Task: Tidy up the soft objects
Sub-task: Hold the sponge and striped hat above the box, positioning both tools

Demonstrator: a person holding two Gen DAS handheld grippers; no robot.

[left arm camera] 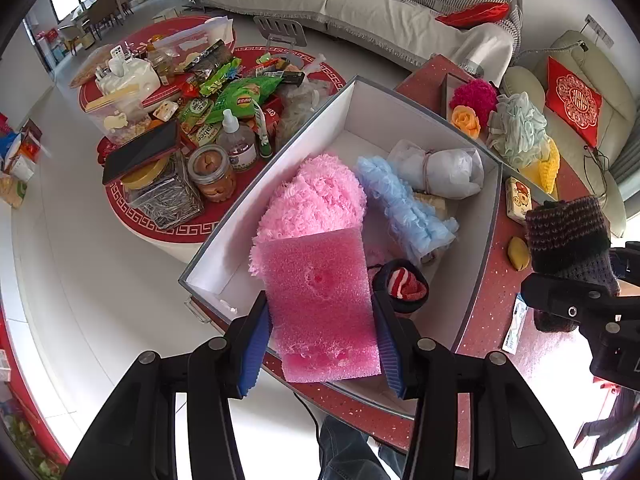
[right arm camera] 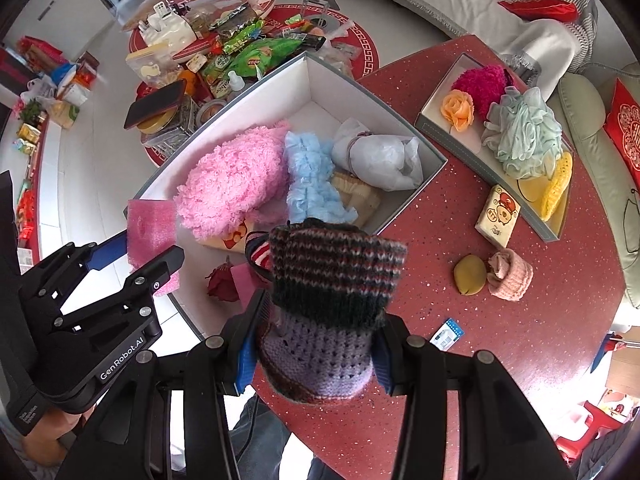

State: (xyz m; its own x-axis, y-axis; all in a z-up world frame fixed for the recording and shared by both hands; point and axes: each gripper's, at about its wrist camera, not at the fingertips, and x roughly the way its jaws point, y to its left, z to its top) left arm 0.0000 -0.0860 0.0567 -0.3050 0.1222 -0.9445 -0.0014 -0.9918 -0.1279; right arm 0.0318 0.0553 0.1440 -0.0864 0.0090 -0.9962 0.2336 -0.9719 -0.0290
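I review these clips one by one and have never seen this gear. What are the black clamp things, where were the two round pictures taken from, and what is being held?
No robot here: a person carries a two-finger clamp in each hand, with a wide-angle camera on each looking along its fingers. That is why both pictures are round and bent.

The left camera shows the left hand-held gripper shut on a pink sponge, over the near edge of a large white box. The right camera shows the right hand-held gripper shut on a striped knitted piece.

The box stands on a red speckled table. It already holds a pink fluffy bundle, a blue frilly piece and a white cloth bundle. A shallower tray nearby holds an orange fabric rose and a pale green mesh puff.
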